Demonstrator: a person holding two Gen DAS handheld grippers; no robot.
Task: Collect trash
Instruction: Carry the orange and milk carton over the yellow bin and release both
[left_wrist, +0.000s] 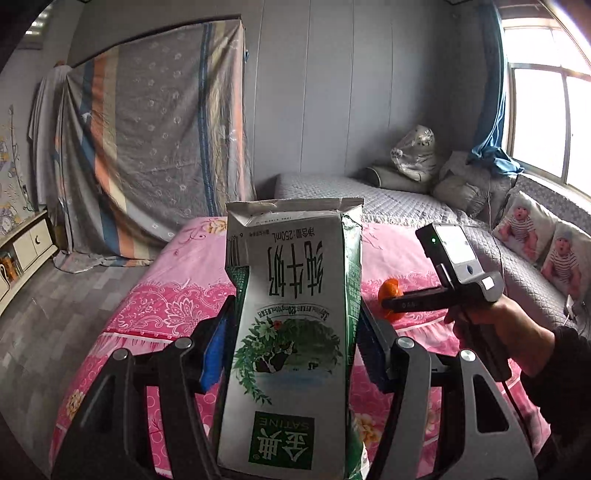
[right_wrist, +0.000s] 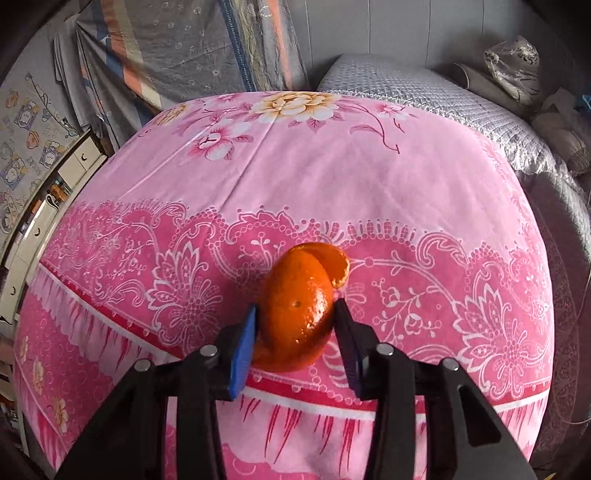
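Orange peel is lying on a pink bedspread, pinched by the right gripper, while the left gripper is clamping a milk carton.

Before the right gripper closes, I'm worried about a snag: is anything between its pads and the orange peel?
Nothing visible: the orange peel sits directly between the right gripper's blue pads on the pink bedspread.
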